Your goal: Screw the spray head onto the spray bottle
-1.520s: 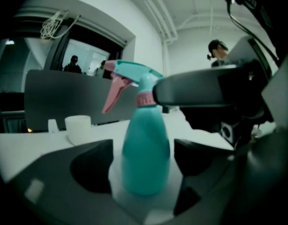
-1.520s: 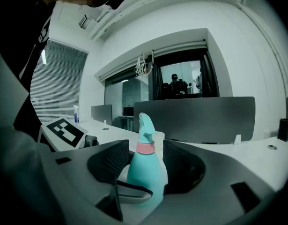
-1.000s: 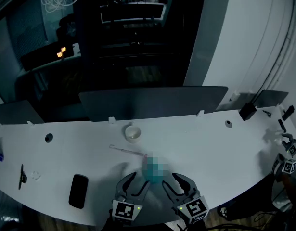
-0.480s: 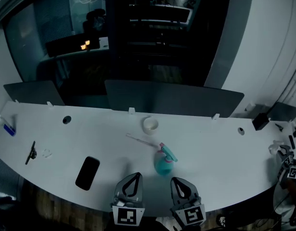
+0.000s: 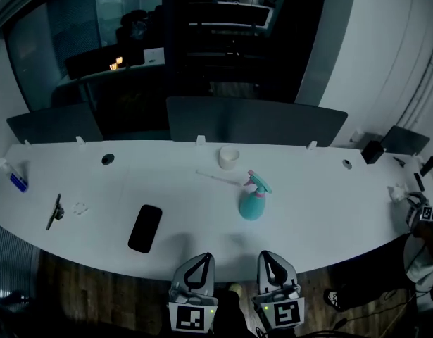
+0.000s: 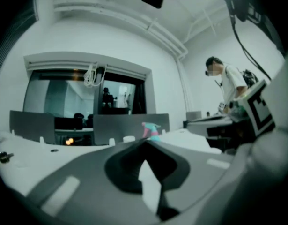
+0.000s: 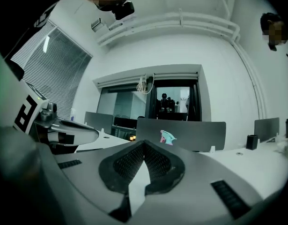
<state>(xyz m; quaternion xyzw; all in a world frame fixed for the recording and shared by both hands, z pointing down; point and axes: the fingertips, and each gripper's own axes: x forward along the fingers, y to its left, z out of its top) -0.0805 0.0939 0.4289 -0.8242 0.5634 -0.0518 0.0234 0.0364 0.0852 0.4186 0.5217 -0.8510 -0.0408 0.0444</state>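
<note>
The bottle [image 5: 252, 205] wears its head [image 5: 258, 182], seemingly finished; so left gripper [image 5: 204, 258] and right gripper [image 5: 267, 255] hang nearside of it, shut, empty.

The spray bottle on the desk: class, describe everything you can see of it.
The spray bottle has a rounded teal body, plastic by its look, with a teal-and-pink spray head sitting on its neck. It stands upright on the white desk, nearer the camera than a small white cup. Only the desk touches it; how tightly the head is screwed cannot be told.
</note>
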